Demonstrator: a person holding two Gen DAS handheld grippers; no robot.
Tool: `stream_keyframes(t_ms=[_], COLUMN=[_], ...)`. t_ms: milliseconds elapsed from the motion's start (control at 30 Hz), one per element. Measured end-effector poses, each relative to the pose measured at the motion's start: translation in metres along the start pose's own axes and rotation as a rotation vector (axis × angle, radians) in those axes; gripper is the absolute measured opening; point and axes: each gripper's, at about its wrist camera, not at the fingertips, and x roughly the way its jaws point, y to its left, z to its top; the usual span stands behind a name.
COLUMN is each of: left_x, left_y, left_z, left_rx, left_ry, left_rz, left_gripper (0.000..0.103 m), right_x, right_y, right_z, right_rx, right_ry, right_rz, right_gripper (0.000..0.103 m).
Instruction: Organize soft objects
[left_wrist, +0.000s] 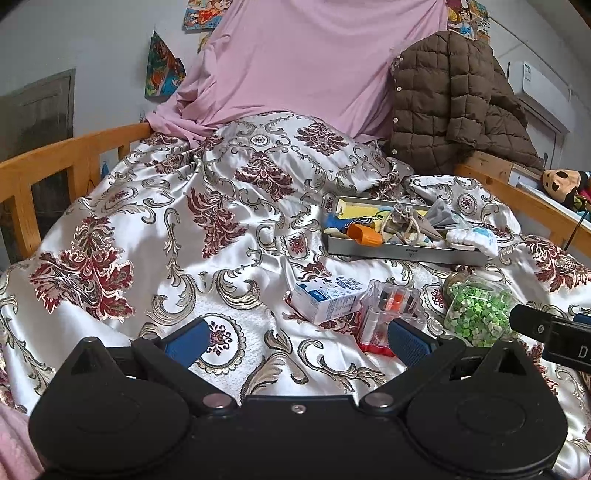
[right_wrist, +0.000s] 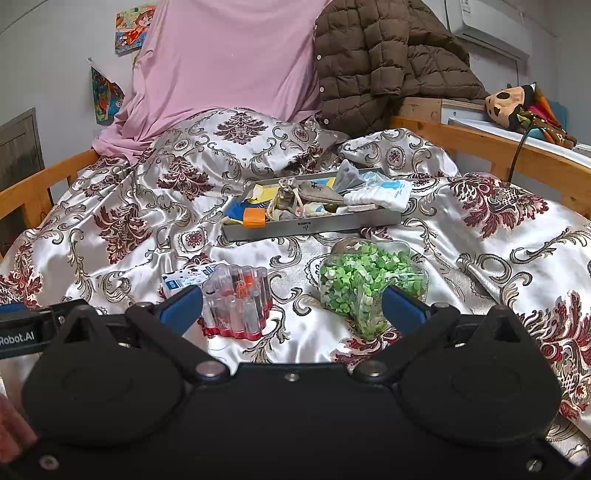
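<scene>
A brown quilted jacket (right_wrist: 384, 62) hangs beside pink fabric (right_wrist: 221, 62).

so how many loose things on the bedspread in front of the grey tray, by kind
clear containers: 2, the sewing kit and the jar of green bits
cartons: 1, the white and blue box
total: 3

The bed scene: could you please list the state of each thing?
left gripper: open, empty
right gripper: open, empty
metal tray: full, items overhanging
clear bag of green pieces: lying on the bedspread
clear sewing kit case: closed
small blue-and-white carton: lying on its side
</scene>
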Motion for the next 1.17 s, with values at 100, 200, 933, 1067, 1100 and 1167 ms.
stream_keyframes(t_ms=[100, 200, 933, 1067, 1100, 1167], left_x=[0.004, 0.004, 0.003, 0.007, 0.010, 0.013], left_y=[-0.002, 0.000, 0.001, 0.000, 0.000, -0.002], left_z=[0.003, 0.004, 0.005, 0.008, 0.009, 0.010], left_rx=[-0.010, -0.013, -0.011, -0.016, -0.018, -0.021], left_ry=[0.007, 0.012, 0.021, 0.009, 0.012, 0.027], left_rz=[0.004, 0.014, 0.015, 0.029, 0.025, 0.010], left_gripper=[0.102, 0.102, 0.102, 0.102, 0.102, 0.102], right_x=[0.000, 0.000, 0.001, 0.001, 0.001, 0.002], right_y=[0.000, 0.000, 0.000, 0.000, 0.001, 0.001], right_z=[0.000, -0.001, 0.000, 0.000, 0.000, 0.000], right_rx=[-0.002, -0.002, -0.004, -0.004, -0.004, -0.005], right_ry=[0.001, 0.001, 0.004, 0.004, 0.005, 0.008], right_rz=[0.000, 0.000, 0.000, 0.001, 0.001, 0.001], right_gripper=[0.102, 0.102, 0.102, 0.102, 0.102, 0.102])
